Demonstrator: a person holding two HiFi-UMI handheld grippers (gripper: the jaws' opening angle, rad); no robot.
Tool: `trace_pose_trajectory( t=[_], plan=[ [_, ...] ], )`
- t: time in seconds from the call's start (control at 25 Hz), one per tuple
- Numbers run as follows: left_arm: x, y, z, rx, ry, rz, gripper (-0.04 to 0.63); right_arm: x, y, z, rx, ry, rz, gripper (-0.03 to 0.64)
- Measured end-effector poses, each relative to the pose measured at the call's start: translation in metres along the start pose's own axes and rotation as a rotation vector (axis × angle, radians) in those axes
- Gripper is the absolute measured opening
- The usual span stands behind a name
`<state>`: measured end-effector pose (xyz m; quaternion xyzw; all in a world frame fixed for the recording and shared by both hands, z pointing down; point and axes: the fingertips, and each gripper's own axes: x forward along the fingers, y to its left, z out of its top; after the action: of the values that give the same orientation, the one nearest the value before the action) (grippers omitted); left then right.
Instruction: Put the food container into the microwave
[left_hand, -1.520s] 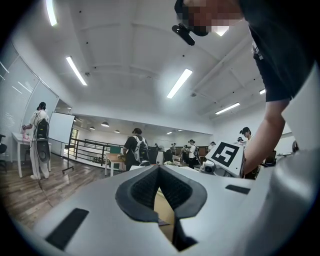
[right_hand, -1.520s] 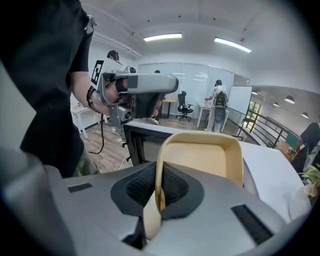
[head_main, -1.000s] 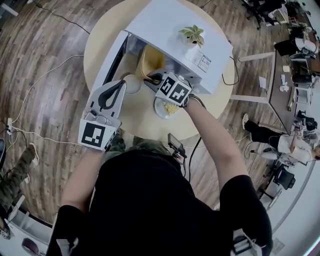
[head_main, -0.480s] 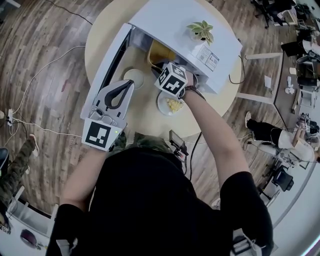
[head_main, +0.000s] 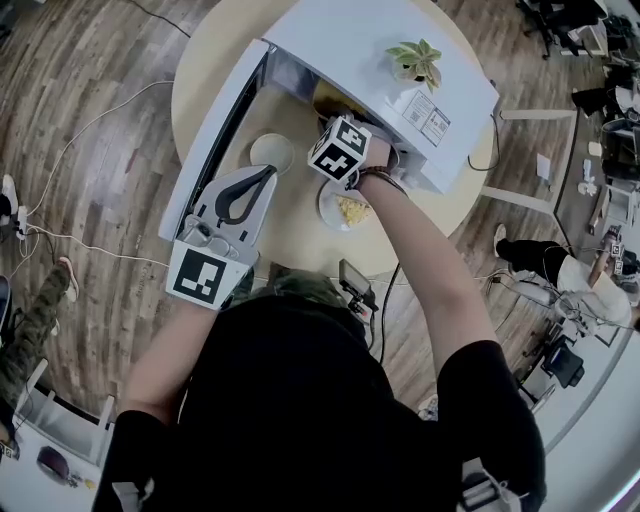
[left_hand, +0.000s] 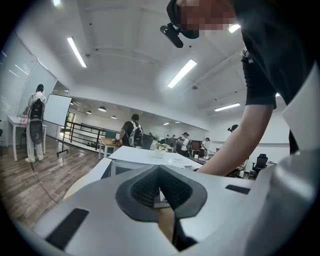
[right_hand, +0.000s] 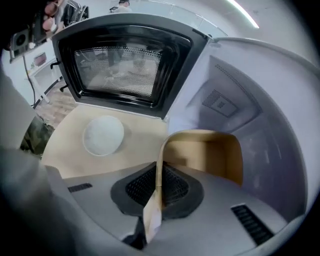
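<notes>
You stand over a round, pale wooden tabletop (head_main: 290, 225) with a handheld tool in each hand. A white microwave (head_main: 350, 40) sits on the far part of the tabletop. Its door (head_main: 215, 130) is swung fully open toward your left, and a small potted plant (head_main: 418, 60) stands on its top. Your right tool (right_hand: 159, 186) points steeply down at the open front of the microwave. Its jaws are nearly together, pinching one thin side wall of the food container (right_hand: 202, 152) between the dark ribbed pads. The food container is a tan, open-topped box. It sits in the mouth of the microwave, with its far side inside the grey cavity. No view shows whether its base rests on the cavity floor. Your left tool (head_main: 265, 178) is held nearly level over the tabletop, beside the open door, with its tip close to a white round disc (head_main: 270, 153) that lies flat on the wood. Its jaws are closed together at the tip, with nothing between them. A white plate (head_main: 328, 212) carrying some yellow food lies on the tabletop just under your right wrist, in front of the microwave. In the left gripper view, several people stand well back in a large, bright room.
</notes>
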<state>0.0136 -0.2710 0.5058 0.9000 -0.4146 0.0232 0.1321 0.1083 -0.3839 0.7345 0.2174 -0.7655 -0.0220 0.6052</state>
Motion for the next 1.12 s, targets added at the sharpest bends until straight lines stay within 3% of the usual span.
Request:
trace_pose_trajectory(
  t=[0.28,0.48,0.76,0.96,1.12],
  plan=[
    [0.002,-0.002,-0.009,-0.018,0.021,-0.001,0.018,0.017,-0.025,-0.007,0.050,0.037,-0.102,0.028],
    [0.002,-0.004,-0.014,-0.029,0.036,0.003,0.018,0.028,-0.035,-0.013,0.085,0.060,-0.118,0.029],
    [0.003,-0.004,-0.016,-0.030,0.038,0.014,0.018,0.031,-0.051,-0.013,0.064,0.047,-0.187,0.041],
    [0.001,-0.007,-0.016,-0.033,0.041,0.015,0.018,0.024,-0.054,-0.006,0.075,-0.002,-0.240,0.165],
    [0.000,-0.007,-0.016,-0.027,0.041,0.020,0.018,0.013,-0.053,-0.001,0.072,-0.047,-0.283,0.198]
  ],
)
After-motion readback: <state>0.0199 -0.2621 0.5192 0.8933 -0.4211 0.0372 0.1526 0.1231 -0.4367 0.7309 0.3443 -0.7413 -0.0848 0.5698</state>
